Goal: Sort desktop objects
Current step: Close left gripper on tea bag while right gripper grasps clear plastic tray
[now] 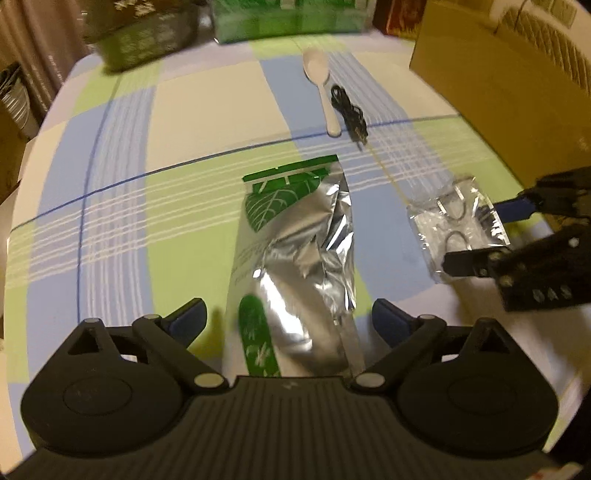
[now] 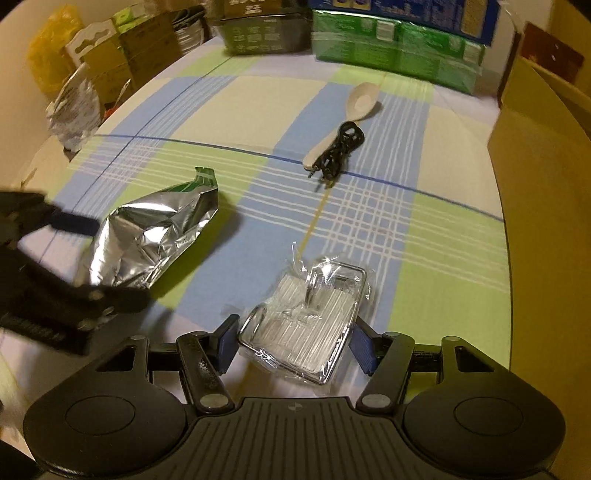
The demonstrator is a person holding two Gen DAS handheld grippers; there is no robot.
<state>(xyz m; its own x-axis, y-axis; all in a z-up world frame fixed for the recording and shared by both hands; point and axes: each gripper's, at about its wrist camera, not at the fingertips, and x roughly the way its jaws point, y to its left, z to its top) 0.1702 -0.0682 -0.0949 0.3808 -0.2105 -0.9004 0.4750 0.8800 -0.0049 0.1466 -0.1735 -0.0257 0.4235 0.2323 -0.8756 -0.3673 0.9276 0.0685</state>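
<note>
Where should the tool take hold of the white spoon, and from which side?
Probably the handle, from above, fingers across its narrow width. The spoon lies flat on the cloth; the bowl end is wide, and the black cable lies against the handle's right side, so stay clear of it.

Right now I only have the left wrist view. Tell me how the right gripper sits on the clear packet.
Observer: The right gripper has a blue pad against each side of the packet, at its near end.
Operator: Say what is stacked at the back of the table.
Observer: A blue box sits on top of the green pack.
Operator: Report what lies off the far-left corner.
Observer: A yellow bag stands there, next to cardboard boxes.
</note>
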